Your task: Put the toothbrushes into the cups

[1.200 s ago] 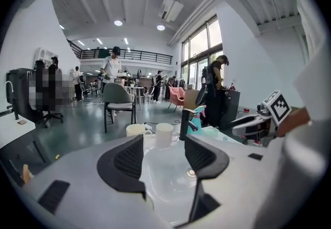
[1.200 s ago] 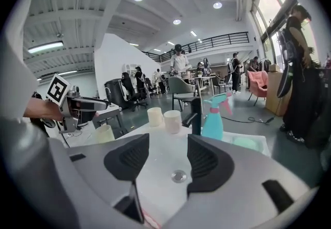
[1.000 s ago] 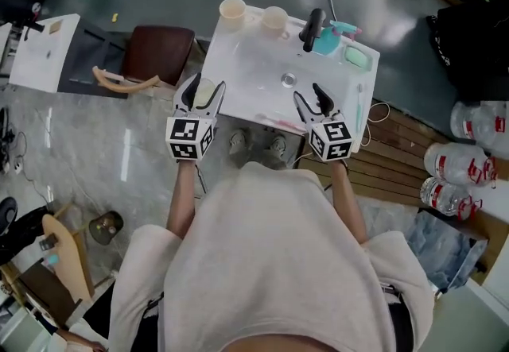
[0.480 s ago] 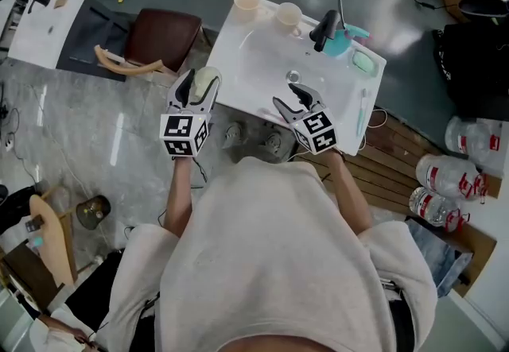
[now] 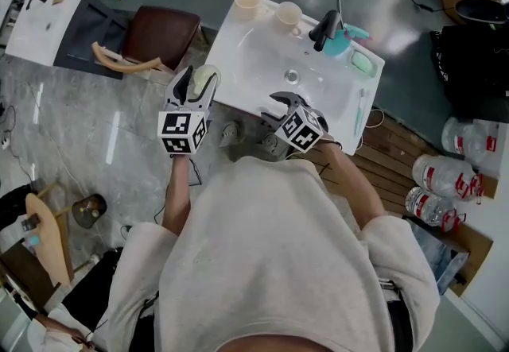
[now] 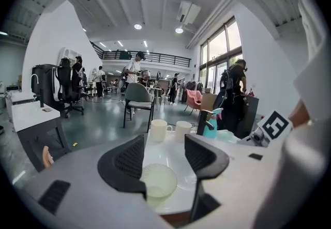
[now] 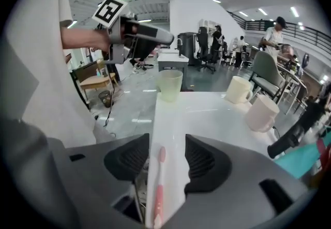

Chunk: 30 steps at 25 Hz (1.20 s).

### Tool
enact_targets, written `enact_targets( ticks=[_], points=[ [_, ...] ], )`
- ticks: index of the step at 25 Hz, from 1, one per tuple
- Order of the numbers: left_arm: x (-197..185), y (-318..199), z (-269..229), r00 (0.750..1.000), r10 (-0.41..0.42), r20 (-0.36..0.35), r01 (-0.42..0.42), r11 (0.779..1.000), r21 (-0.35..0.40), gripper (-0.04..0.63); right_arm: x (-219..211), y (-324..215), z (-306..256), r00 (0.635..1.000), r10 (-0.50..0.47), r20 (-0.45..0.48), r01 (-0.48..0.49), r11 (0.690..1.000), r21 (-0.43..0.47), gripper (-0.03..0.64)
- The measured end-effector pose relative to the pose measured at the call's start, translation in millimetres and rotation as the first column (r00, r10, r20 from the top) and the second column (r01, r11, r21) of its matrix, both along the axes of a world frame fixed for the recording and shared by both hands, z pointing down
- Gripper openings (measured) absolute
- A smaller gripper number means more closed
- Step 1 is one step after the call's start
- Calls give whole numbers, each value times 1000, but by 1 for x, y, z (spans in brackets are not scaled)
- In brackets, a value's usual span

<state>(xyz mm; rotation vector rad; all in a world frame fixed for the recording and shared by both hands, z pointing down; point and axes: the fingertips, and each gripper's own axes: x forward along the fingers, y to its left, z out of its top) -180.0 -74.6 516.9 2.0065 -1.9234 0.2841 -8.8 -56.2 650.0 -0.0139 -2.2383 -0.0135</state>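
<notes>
Pink plastic, thin and long: the pink toothbrush (image 7: pixel 158 181) lay flat along the near rim of the white sink (image 7: pixel 207 114). My right gripper (image 7: pixel 167 144) stood over it with both jaws apart, the handle between the pads but touched by neither. I judged it light and stiff, yet slick and narrow, and lying so close to the edge it could easily skid or roll off under a clumsy pinch. The best hold looked to be across the handle near its middle, away from the bristles, so that it would not swing once lifted. My left gripper (image 6: pixel 164 145) was parted as well, with the pale green cup (image 6: pixel 158 184) showing between its jaws on the sink's corner; the pads did not press it. That cup seemed thin and light, likely to tip if knocked. Two cream mugs (image 7: pixel 238 89) stood at the far corner, well apart from the brush
</notes>
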Motion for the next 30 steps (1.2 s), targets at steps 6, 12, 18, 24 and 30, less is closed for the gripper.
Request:
enact_targets(
  ticks=[6, 12, 18, 24, 30],
  points=[
    [-2, 2, 2, 1000, -12, 1, 12, 1000, -1, 236, 5, 19, 30, 973, -174, -150, 180, 983, 32, 206],
    [-8, 6, 5, 1000, -29, -2, 29, 1000, -5, 236, 2, 19, 48, 943, -234, -236, 252, 967, 45, 183],
    [-14, 9, 5, 999, -47, -5, 46, 999, -5, 236, 3, 17, 61, 929, -243, -279, 258, 966, 16, 141],
    [-22, 12, 5, 998, -62, -1, 62, 998, -8, 236, 0, 15, 70, 923, -231, -308, 243, 970, 1, 112],
    [-27, 13, 5, 998, -70, 2, 70, 998, -9, 236, 1, 19, 73, 912, -241, -331, 241, 970, -42, 71]
  ],
)
